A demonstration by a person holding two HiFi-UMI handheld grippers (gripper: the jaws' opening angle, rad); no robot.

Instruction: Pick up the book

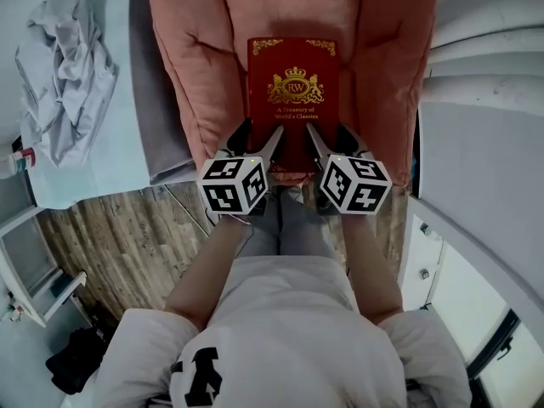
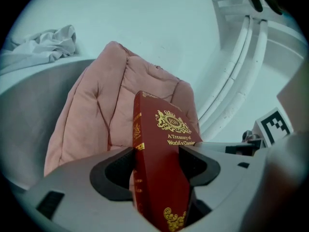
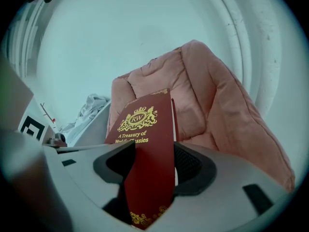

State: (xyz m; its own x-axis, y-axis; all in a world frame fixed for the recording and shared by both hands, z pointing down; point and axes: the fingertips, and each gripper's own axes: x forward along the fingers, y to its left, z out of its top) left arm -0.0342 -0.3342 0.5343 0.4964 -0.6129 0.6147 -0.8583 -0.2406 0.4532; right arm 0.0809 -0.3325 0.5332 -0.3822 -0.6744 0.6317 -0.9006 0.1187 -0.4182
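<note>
Dark red hardback book with gold crest [image 1: 291, 92] sits over a pink quilted cushion [image 1: 183, 49]; whether it rests there is unclear. Left gripper [image 1: 260, 143] clamps its near spine-side corner and right gripper [image 1: 328, 143] the opposite corner, probably so the book lifts level

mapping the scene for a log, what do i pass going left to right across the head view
crumpled cloth → left gripper → right gripper → white rails. The red book and the pink cushion span both grippers, so they are left out. Both sets of jaws are shut on the red book.
</note>
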